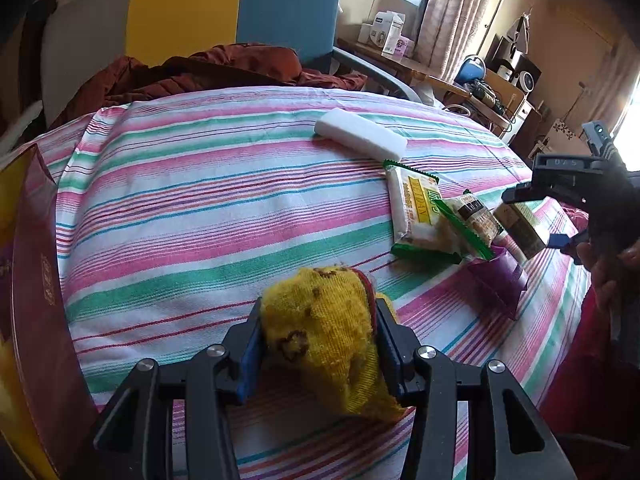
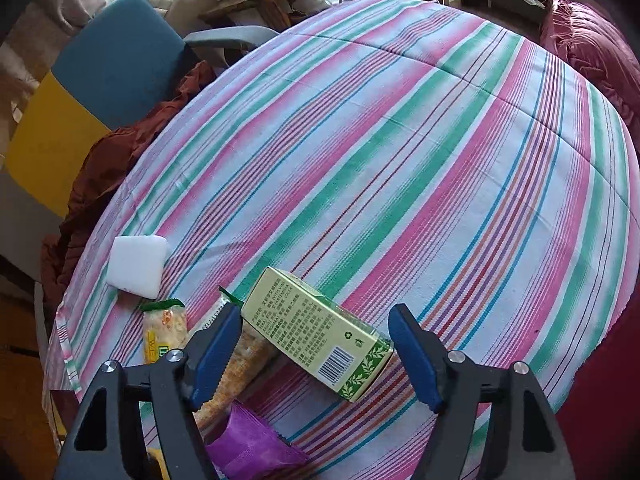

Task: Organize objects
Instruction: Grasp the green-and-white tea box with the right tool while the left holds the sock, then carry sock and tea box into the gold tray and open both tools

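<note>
We start at the left gripper (image 1: pixel 318 344): its blue pads are clamped on a yellow knit cloth (image 1: pixel 324 336), soft and loosely woven w/ small brown motifs and a red edge, bunched into a lumpy wad that sags below the fingers. It hangs just above the striped bedsheet (image 1: pixel 192 208), a coarse cotton weave in pink, green, white and thin blue/red lines.

The right gripper (image 2: pixel 316 344) stands parted around a pale green carton (image 2: pixel 320 336): a long rectangular cardboard box, tilted, one end propped on the snack packs. The left pad touches or nearly touches its side; the right pad is clear of it, so it is not yet squeezed. The box shows dense small print we can't read at this res, a barcode, a recycling mark and a leaf-pattern border along the bottom edge.

Taking the carton as landmark: just left of it lie two crinkly plastic cracker packs (image 2: pixel 166 332) w/ green serrated ends; yellow lettering on one, prob. a brand, too blurred to spell out. Under the carton's near end sits a glossy purple packet (image 2: pixel 248 444). Farther left, past the packs, a white foam block (image 2: pixel 138 264), smooth w/ rounded corners, lies flat on the sheet.

Well away from the carton, at the sheet's left edge in the left wrist view, stands a maroon-and-gold gift box (image 1: pixel 28 280) w/ gold characters, unreadable. Beyond the sheet: a rumpled rust-brown quilt (image 1: pixel 224 68) against a yellow and blue padded headboard (image 1: pixel 232 8).
</note>
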The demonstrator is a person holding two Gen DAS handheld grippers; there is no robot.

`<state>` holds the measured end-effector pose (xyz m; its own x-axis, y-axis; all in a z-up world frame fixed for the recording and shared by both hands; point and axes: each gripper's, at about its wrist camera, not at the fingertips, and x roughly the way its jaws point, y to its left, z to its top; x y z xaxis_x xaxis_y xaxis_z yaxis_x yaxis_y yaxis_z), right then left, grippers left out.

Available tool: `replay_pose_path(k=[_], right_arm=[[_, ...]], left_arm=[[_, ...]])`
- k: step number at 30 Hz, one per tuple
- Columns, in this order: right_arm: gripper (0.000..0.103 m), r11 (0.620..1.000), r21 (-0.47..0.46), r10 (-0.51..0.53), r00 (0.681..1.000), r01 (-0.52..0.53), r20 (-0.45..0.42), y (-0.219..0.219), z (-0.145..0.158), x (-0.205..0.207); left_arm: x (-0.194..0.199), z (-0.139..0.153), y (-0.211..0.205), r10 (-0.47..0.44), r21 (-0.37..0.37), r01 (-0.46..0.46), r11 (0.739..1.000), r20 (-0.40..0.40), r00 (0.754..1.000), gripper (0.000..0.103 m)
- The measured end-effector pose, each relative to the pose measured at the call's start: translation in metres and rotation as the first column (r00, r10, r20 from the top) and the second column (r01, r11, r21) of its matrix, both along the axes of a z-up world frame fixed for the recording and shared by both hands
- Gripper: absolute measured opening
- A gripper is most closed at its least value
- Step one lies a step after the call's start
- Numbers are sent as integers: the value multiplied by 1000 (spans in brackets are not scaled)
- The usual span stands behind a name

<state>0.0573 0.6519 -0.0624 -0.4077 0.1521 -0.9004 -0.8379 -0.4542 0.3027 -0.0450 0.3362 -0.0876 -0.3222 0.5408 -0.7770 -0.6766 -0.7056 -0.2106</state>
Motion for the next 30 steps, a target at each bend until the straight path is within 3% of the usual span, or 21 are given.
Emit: replay_pose_path(k=[7,13,19,30], right_arm=[[77,993,119,28,995,-16,-99,-1,29,1],[77,968,180,207,961,-174,-184,-37,43,-28],[77,894,295,390,910,-337,-143,-75,52,-51],[77,860,334,445,888,-387,-116,-89,54,-54]], left_arm=[[2,0,1,-16,-5,16,1000,-25,1000,50],[3,7,-2,-9,-13,9,1000,-7,1000,43],[20,37,-20,-15,15,16,1000,-56,998,43],[39,96,-82,92,71,-81,994,-167,982,43]])
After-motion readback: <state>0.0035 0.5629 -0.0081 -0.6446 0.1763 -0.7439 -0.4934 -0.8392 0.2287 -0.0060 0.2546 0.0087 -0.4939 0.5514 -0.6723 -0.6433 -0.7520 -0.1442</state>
